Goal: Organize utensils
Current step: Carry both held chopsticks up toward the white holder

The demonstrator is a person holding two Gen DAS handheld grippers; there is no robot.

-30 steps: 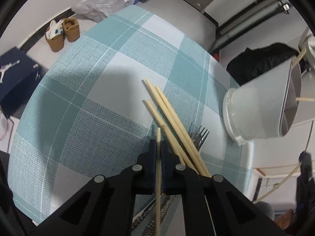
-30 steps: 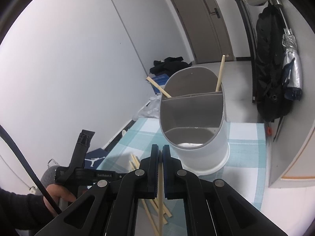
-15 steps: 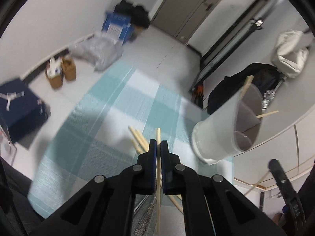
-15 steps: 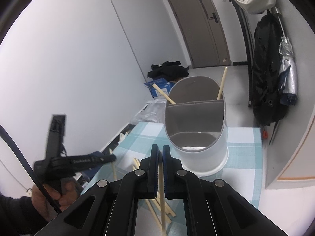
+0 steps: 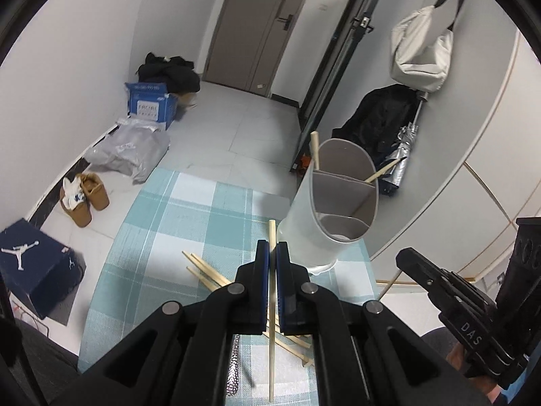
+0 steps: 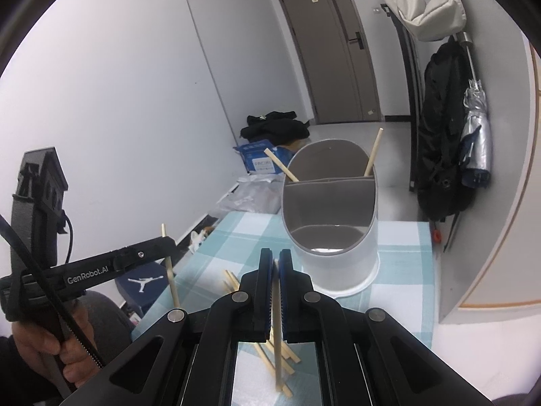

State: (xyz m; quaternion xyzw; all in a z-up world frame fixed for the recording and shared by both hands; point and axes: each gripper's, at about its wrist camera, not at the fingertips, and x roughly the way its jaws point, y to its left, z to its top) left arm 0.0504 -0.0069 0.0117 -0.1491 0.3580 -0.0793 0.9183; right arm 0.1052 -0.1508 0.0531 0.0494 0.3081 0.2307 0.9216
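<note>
Black tool (image 5: 272,253) clamping round wooden chopstick (image 5: 271,345), smooth oval holder (image 5: 314,237)

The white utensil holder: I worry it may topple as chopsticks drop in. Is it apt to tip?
Probably not easily: the utensil holder stands on a flared base wider than its body. It looks like thin, light plastic, so a sideways knock from the left tongs might slide it on the checked cloth.

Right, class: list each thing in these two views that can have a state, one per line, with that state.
Left gripper: jaws shut on a chopstick, lifted off the table.
Right gripper: jaws shut on its own chopstick.
Utensil holder: upright; two chopsticks in the far compartment, near compartment looks empty.
Loose chopsticks: lying on the tablecloth.
Door: closed.
</note>
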